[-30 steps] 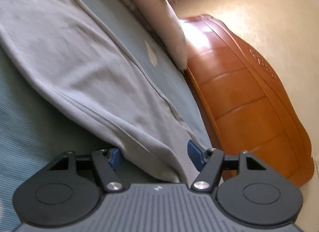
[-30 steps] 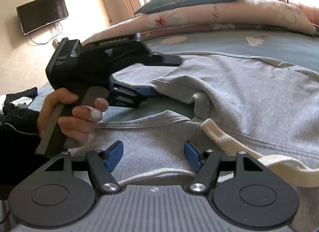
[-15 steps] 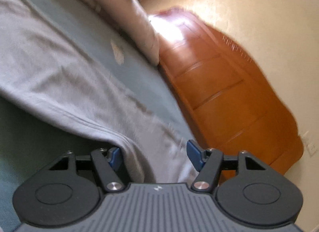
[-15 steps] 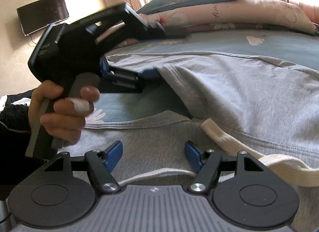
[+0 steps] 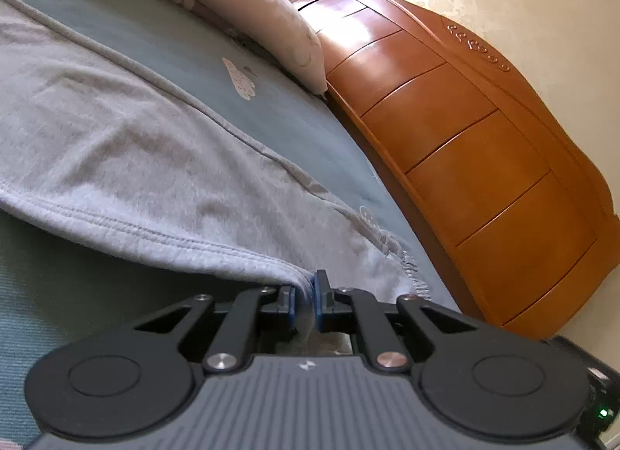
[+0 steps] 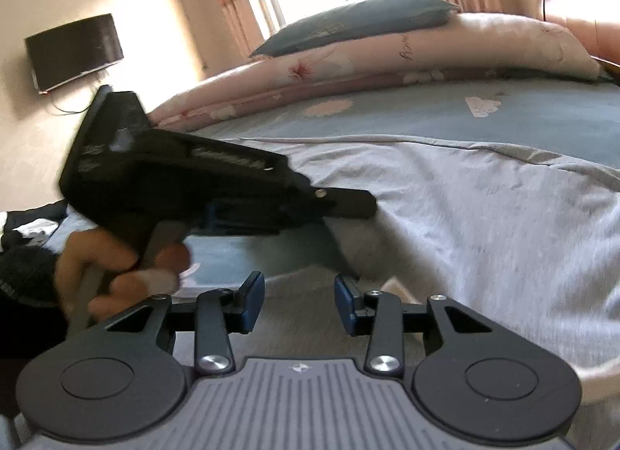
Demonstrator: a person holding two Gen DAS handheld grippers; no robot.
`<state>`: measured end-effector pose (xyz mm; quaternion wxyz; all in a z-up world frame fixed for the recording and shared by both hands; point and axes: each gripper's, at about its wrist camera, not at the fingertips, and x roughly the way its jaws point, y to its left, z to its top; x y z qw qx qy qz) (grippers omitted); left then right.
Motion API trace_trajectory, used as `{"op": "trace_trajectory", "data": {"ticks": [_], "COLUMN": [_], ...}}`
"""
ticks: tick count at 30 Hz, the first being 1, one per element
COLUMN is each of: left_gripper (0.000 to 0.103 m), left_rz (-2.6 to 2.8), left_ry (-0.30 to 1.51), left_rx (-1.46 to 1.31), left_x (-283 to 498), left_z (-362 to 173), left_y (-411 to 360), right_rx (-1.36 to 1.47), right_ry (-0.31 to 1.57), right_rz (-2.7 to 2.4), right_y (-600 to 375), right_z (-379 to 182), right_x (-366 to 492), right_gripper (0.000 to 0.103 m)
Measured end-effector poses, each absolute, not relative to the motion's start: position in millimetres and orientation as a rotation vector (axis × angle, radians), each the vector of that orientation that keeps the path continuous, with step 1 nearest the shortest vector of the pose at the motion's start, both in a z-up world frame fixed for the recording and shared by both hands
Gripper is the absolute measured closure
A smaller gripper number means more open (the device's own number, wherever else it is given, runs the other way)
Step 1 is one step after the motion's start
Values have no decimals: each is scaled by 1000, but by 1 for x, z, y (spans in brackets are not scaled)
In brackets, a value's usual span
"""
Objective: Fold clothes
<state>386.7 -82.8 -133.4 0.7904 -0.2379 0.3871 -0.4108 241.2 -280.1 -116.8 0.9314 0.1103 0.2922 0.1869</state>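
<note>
The left gripper (image 5: pixel 305 301) has closed since a second ago, pinching the grey sweatshirt's (image 5: pixel 128 148) hem on the bed (image 5: pixel 294 128); the right gripper (image 6: pixel 297 304) stays open; lift evenly, keeping cloth taut

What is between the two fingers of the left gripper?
The hem of the grey garment, pinched between the left gripper fingers, as the left wrist view shows.

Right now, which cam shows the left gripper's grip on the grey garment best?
Left wrist view: the left gripper is shut on the stitched hem of the grey garment, with fabric visibly pinched between the blue pads. The right wrist view shows that gripper only side-on and blurred; its body hides the pinch point.
</note>
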Motion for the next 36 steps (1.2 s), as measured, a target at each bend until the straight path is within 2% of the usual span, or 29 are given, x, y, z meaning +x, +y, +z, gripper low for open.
{"op": "trace_trajectory", "data": {"ticks": [3,17,19,20,22,24,25,27,30,32,34,36], "left_gripper": [97,96,96,94,93,93,93,93,91,86,84,83], "left_rz": [-880,-875,-850,-837,-796,-744,-719,-684,-661,-668,-681,-682], "left_ry": [835,844,837,836,840,844,845,843,823,801,778,760], "left_rx": [-523,-573,-541,-530,-512,-497,-495,-503,-510,-504,-491,-457], "left_x": [386,384,380,379,377,376,375,374,373,373,375,380], "left_z": [-132,-131,-128,-128,-128,-128,-128,-126,-117,-110,-102,-98], "left_y": [-79,-69,-63,-57,-43,-27,-19,-3,10,10,7,-4], "right_rx": [250,225,214,208,212,216,223,228,265,283,280,212], "right_ry": [709,684,687,689,686,683,643,566,525,585,730,706], "right_rz": [366,283,257,244,285,326,327,305,280,304,332,332], "right_y": [-269,-267,-268,-269,-268,-267,-271,-279,-287,-282,-268,-257], "right_z": [-135,-132,-133,-134,-124,-114,-106,-90,-82,-95,-123,-135], "right_x": [270,276,275,275,268,261,256,251,271,289,305,294], "right_gripper": [57,55,50,43,44,50,50,58,59,59,59,57]}}
